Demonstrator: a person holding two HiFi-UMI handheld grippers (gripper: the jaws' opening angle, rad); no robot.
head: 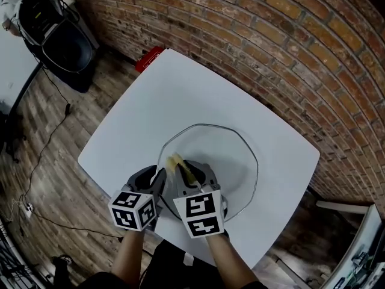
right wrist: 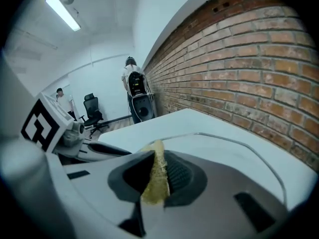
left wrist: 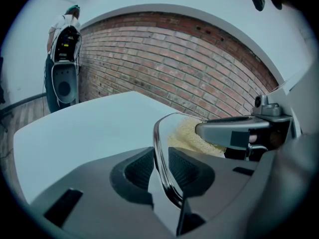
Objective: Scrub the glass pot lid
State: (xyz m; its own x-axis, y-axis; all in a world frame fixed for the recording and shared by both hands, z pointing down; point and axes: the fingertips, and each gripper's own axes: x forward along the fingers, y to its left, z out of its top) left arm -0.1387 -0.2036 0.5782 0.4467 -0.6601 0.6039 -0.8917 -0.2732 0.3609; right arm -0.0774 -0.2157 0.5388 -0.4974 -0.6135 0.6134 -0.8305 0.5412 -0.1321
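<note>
Left tool (head: 159,182) is clamped on the rim of the lid (head: 231,155), right tool (head: 191,174) on a yellow sponge (head: 180,165) laid against the glass; scrubbing is judged under way, not finished.

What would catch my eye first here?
A big clear glass pot lid sits on the white square table beside the red brick wall. The left gripper clamps its near rim, while the right gripper holds a yellow scrubbing sponge against the glass.
</note>
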